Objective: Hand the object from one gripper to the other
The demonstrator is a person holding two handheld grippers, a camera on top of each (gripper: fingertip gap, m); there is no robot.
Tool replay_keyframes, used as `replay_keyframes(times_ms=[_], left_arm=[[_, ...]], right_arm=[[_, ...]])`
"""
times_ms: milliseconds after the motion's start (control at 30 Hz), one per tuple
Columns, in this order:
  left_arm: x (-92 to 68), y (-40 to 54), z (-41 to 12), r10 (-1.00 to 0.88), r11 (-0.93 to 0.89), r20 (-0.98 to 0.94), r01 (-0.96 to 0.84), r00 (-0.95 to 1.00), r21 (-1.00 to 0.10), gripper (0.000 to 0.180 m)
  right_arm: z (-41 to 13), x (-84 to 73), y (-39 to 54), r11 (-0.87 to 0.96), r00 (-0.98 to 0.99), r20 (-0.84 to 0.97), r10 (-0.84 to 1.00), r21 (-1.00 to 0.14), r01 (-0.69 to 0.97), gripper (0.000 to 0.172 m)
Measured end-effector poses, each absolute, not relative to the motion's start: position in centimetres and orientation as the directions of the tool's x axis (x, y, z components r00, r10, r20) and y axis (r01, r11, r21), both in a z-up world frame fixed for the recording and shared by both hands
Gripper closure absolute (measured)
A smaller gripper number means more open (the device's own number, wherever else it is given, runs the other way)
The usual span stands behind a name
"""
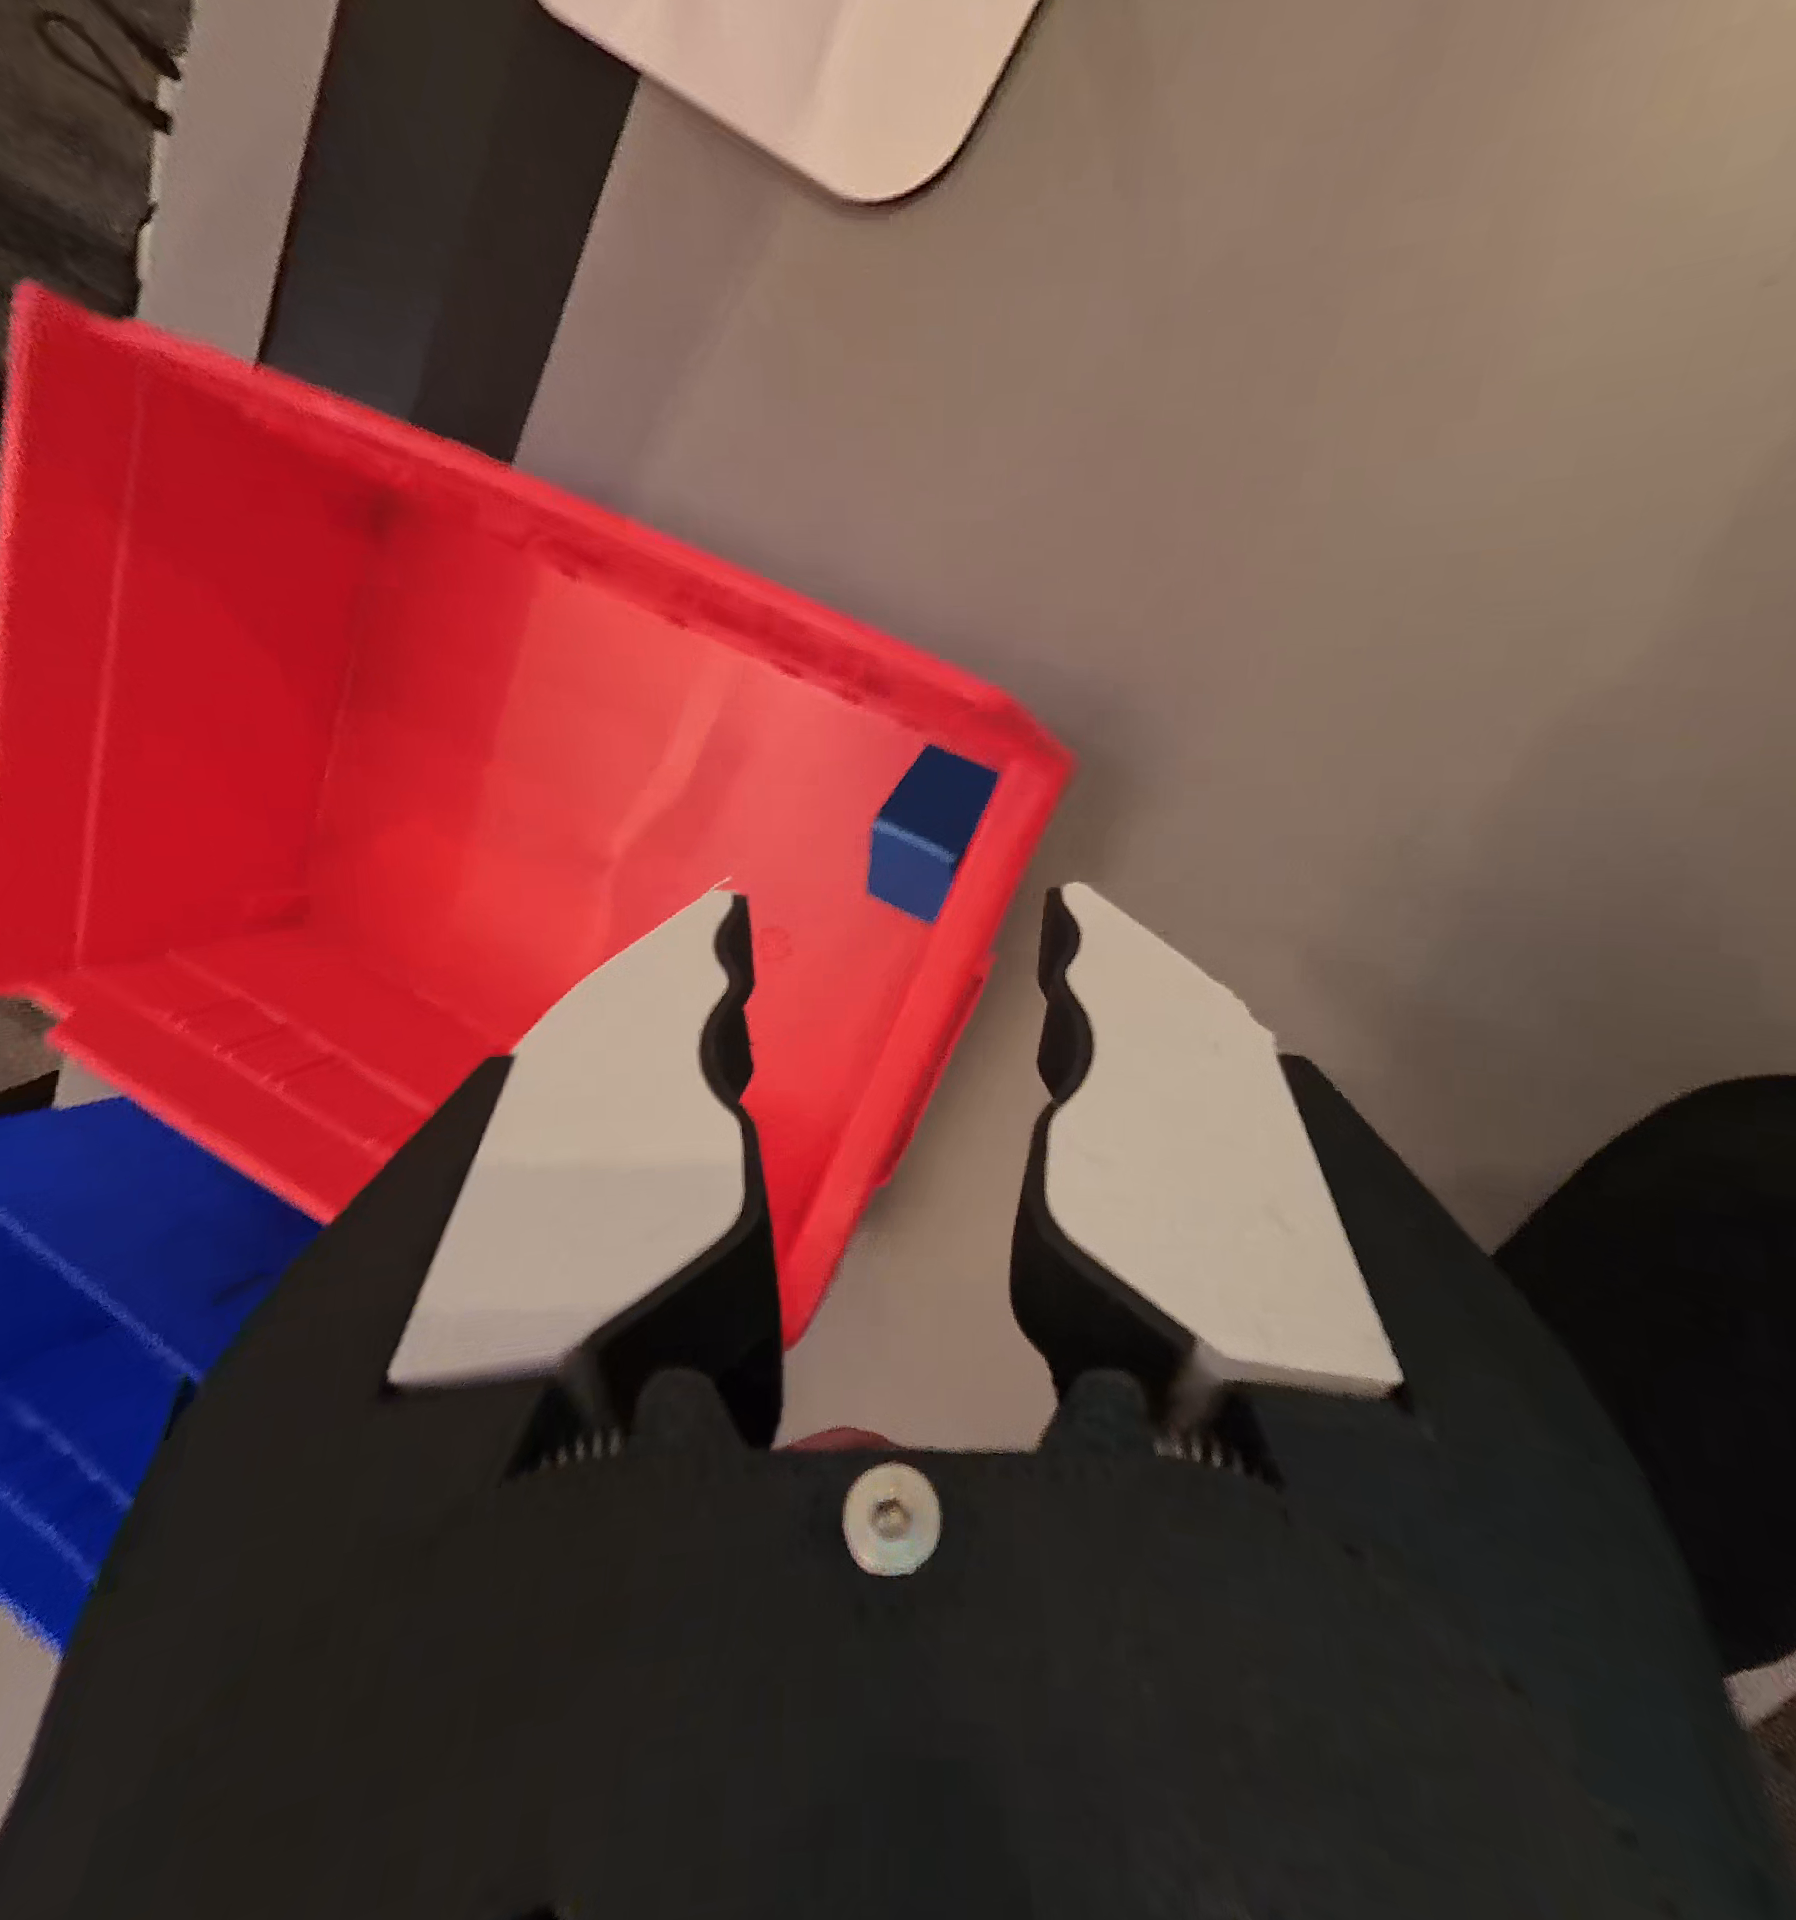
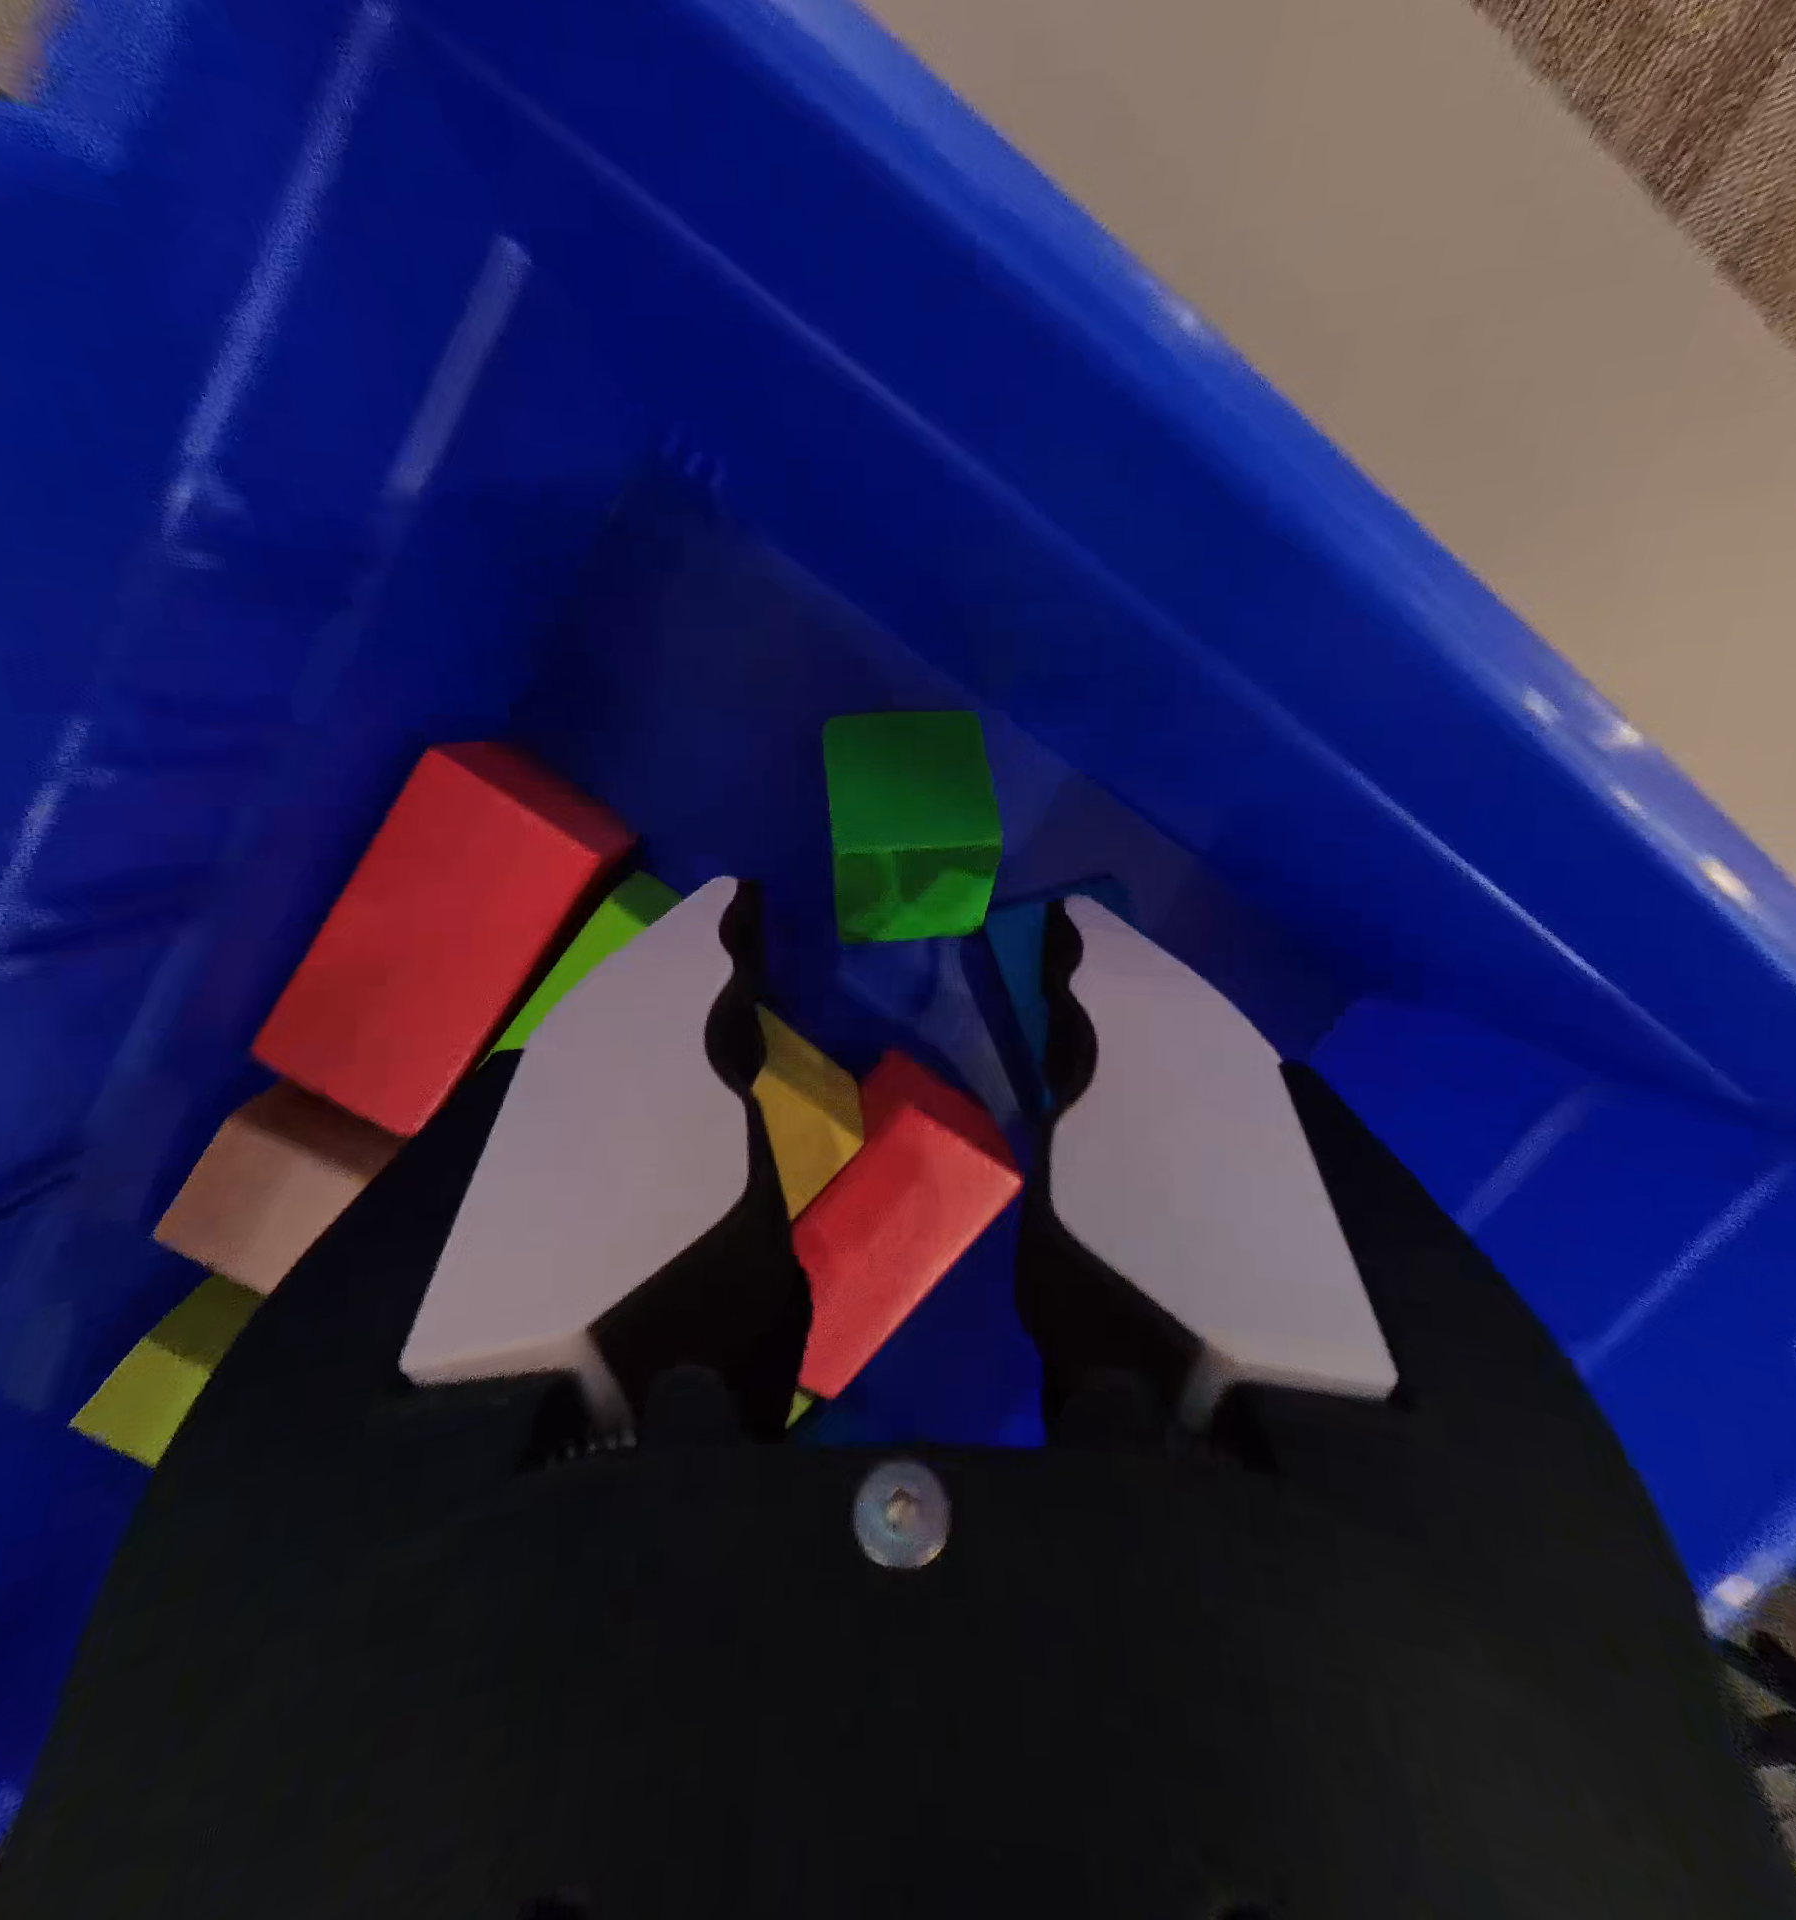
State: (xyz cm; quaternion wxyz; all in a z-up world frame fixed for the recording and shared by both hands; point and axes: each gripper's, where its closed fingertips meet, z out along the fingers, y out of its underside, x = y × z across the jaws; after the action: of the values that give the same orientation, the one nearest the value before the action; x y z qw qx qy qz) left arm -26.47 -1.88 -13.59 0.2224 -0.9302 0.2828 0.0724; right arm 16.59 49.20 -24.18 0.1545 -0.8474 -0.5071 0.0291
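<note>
My left gripper (image 1: 894, 904) hangs over the near right corner of the red bin (image 1: 250, 727) with its fingers spread wide and nothing between them; one fingertip sits over the bin floor, the other out past the bin's right wall over the grey table (image 1: 1393, 520). Just ahead of my left tips a small blue cube (image 1: 920, 831) rests on the red floor, tucked right into that corner against the wall, so there is wall close on its right and far side and bare red floor open to its left. The rest of the red bin's floor lies open toward the far left wall. My right gripper (image 2: 899, 904) is down inside the blue bin (image 2: 1185, 520), fingers also spread and gripping nothing. A green cube (image 2: 909, 821) stands just beyond my right tips, roughly centred on the gap, not touched by either pad, with the bin's dark inner wall close behind it. Nearer my palm a red block (image 2: 894, 1216) lies tilted between the fingers, against a yellow block (image 2: 806, 1112); whether a finger touches it I cannot tell. To my left a larger red block (image 2: 426, 935), a lime block (image 2: 603, 935), a tan block (image 2: 270, 1184) and a yellow-green block (image 2: 161, 1371) crowd the floor, so the free room there is tight.
</note>
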Motion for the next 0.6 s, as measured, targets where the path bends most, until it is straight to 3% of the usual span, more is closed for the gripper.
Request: replay_keyframes(times_ms=[33,200,300,500,600], left_arm=[[-27.4,-1.9,-13.5,-0.483,-0.745,-0.272,-0.554,0.832,-0.372,0.128],[-31.5,-1.5,-14.2,-0.498,-0.742,-0.302,-0.58,0.813,-0.337,0.126],[-32.3,-1.0,-16.5,-0.587,-0.715,-0.283,-0.65,0.758,-0.257,0.126],[-31.4,0.1,-21.9,-0.749,-0.628,-0.159,-0.765,0.644,-0.142,0.13],[-30.7,0.2,-23.9,-0.782,-0.606,-0.067,-0.781,0.62,-0.148,0.134]], right_arm=[[-23.3,16.6,48.8,-0.426,0.479,0.128,0.869,-0.302,0.853,0.119],[-17.8,15.8,44.7,-0.338,0.453,0.193,0.87,-0.433,0.835,0.121],[-15.1,14.7,40.5,-0.276,0.423,0.195,0.885,-0.512,0.813,0.121],[-13.6,12.8,32.5,-0.161,0.325,0.221,0.92,-0.542,0.825,0.129],[-13.4,12.1,30.0,-0.13,0.296,0.224,0.929,-0.551,0.824,0.13]])
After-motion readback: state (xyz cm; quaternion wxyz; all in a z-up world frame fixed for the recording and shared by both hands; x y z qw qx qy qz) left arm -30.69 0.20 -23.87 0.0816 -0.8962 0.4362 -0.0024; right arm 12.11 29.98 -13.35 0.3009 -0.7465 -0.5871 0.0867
